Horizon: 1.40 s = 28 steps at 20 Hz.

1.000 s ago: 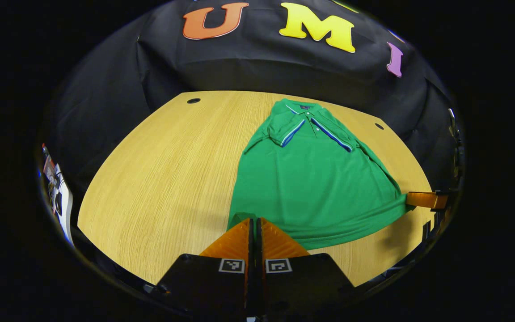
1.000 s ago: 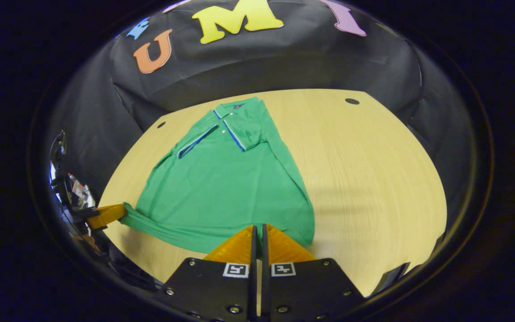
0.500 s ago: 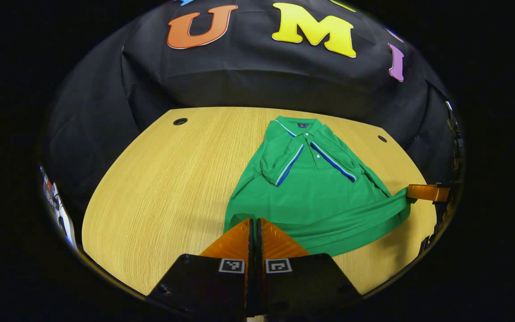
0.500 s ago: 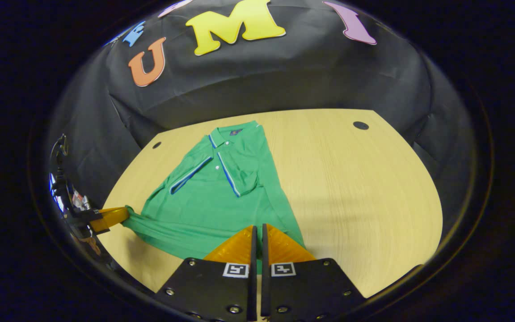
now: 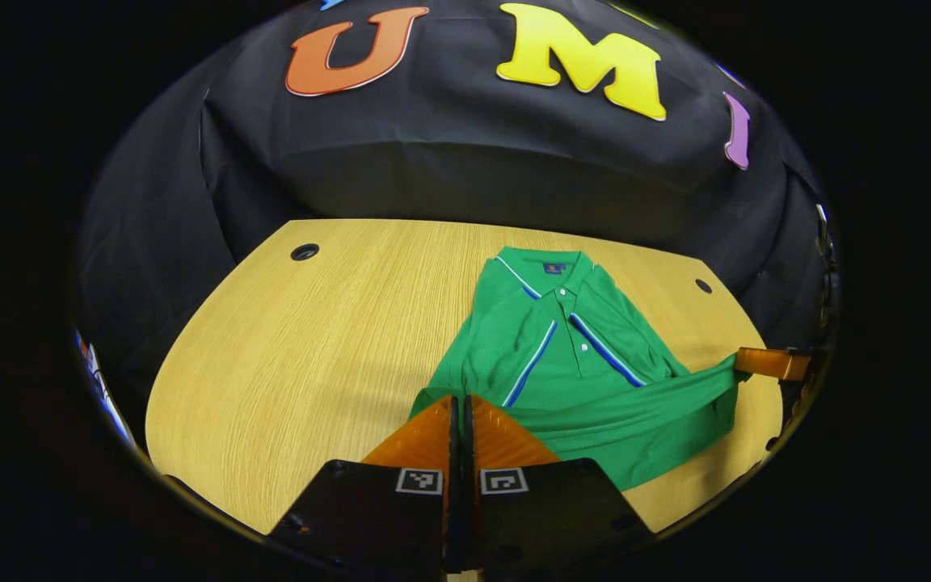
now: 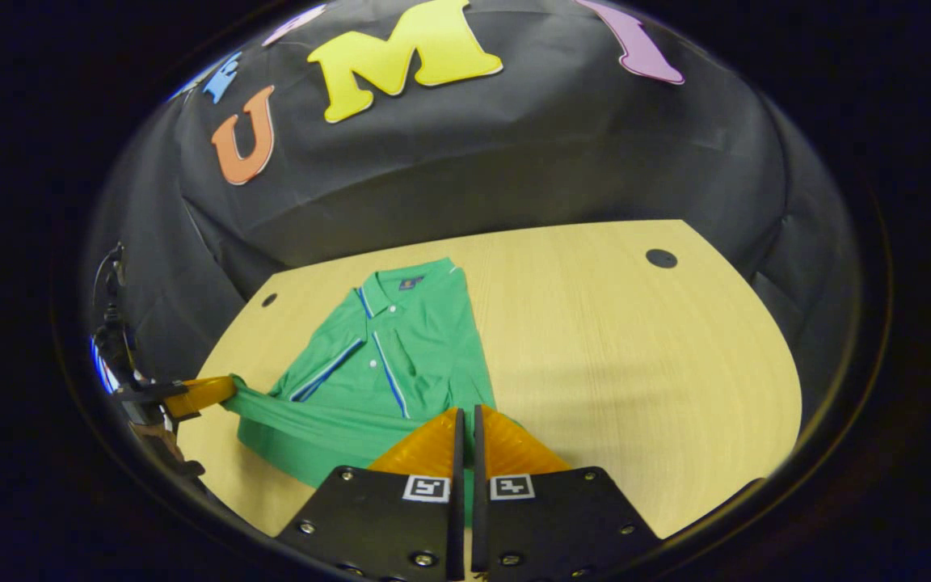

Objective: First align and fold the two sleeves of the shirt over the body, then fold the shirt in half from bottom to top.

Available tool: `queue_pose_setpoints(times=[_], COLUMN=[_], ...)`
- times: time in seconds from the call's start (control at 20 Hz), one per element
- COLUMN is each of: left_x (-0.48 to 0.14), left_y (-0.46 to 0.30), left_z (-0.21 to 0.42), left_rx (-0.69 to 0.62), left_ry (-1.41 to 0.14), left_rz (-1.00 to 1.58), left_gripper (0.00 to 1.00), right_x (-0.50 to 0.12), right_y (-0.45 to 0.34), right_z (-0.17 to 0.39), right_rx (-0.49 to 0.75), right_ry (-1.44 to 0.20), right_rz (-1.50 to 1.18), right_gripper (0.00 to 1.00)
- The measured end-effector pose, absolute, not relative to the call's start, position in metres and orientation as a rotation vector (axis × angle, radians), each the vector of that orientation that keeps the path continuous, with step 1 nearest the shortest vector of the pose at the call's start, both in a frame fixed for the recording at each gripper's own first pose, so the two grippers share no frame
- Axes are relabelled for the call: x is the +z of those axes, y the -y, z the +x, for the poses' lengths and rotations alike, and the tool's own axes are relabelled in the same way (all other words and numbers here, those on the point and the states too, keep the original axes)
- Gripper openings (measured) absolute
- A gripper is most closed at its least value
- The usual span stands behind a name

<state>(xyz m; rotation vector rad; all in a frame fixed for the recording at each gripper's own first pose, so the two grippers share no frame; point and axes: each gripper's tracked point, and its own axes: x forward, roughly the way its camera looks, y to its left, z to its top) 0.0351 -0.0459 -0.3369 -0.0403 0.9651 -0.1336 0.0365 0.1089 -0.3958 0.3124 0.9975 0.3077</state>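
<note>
Lay collar-far on the pale wooden table (image 5: pixel 288 356): green short-sleeved polo shirt (image 5: pixel 570 356), sleeves folded in. Left claw (image 5: pixel 459 404) pinched tight on one hem corner, right claw (image 6: pixel 465 416) on the other, hem raised taut between. Bare wood broad beside either long edge.

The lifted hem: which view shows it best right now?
The left gripper view. There the hem runs as a taut band from the left gripper across to the right gripper. In the right gripper view the hem is shorter, its near end hidden behind the right gripper.
</note>
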Motion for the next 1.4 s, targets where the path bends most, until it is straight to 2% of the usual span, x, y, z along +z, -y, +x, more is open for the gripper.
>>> queue_pose_setpoints(times=[0.7,1.25,1.3,1.35,1.4], left_x=[-0.385,-0.423,-0.423,-0.424,-0.426], left_y=[0.056,0.066,0.067,0.067,0.072], left_z=[0.181,0.267,0.273,0.277,0.281], left_rx=[-0.096,-0.097,-0.092,-0.096,-0.114], left_ry=[-0.926,-0.889,-0.881,-0.874,-0.869], left_rz=[-0.056,-0.023,-0.027,-0.026,-0.017], left_gripper=[0.03,0.03,0.07,0.02,0.03], right_x=[-0.421,-0.458,-0.458,-0.459,-0.463], right_y=[-0.129,-0.14,-0.14,-0.14,-0.141], right_z=[0.189,0.272,0.278,0.283,0.286], right_rx=[0.286,0.292,0.286,0.281,0.274], right_ry=[-0.915,-0.856,-0.85,-0.843,-0.836], right_rz=[0.327,0.232,0.242,0.246,0.238], right_gripper=[0.04,0.04,0.04,0.04,0.04])
